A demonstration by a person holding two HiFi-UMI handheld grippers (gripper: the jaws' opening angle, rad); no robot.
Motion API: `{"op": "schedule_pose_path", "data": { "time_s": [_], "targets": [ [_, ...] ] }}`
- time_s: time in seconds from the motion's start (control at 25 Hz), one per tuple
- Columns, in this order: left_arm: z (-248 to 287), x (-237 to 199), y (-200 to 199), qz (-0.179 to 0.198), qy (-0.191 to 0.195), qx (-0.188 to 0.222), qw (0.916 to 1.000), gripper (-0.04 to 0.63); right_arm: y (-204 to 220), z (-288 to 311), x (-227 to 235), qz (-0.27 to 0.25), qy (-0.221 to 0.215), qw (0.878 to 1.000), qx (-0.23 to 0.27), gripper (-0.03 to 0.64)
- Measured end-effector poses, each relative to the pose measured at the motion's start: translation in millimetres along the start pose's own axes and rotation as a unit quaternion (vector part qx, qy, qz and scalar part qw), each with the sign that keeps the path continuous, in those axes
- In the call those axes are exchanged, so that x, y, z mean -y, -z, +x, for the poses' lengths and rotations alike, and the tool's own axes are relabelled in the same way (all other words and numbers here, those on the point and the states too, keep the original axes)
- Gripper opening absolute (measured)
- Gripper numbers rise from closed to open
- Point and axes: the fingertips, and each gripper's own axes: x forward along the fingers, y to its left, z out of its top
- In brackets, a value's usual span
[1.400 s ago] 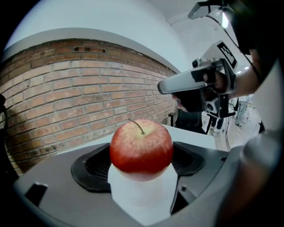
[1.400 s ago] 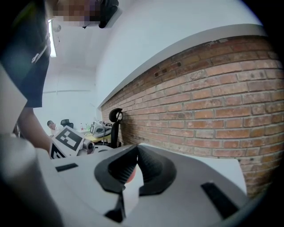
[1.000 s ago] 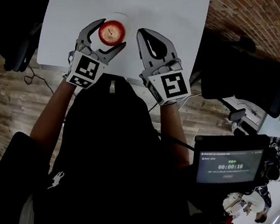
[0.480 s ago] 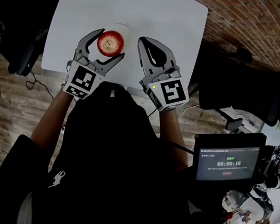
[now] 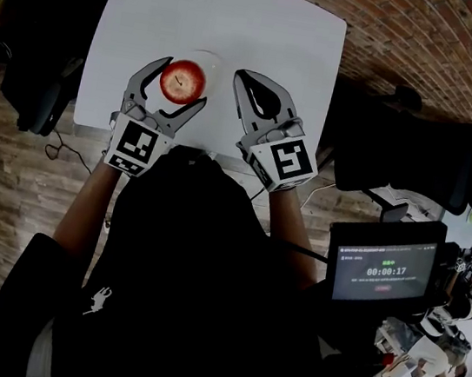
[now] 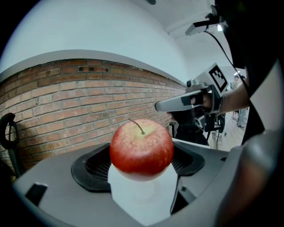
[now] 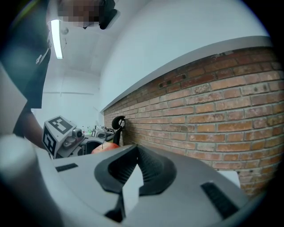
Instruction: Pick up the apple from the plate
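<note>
apple point(image 6: 141, 146) clamped between left gripper point(image 5: 184, 80) pads, low over plate point(image 5: 220, 65); grasp looks done, clear lift away yet to do. right gripper point(image 5: 240, 78) pinched together, empty, just beside the left.

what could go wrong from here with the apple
The apple is round and smooth, pinched only at its sides by the left hand-held gripper, so it may slip or roll out during the lift. If dropped, it could strike the plate and roll across the table, whose near edge is close.
</note>
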Motion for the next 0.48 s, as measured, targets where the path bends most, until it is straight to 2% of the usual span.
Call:
{"op": "schedule_pose_path", "data": {
  "time_s": [0.48],
  "targets": [
    [3.3,-2.0,-3.3,0.0,0.006,0.003,1.0,0.408,-2.2,0.2,4.3,0.003,0.012,1.0,0.0,0.003]
  ]
}}
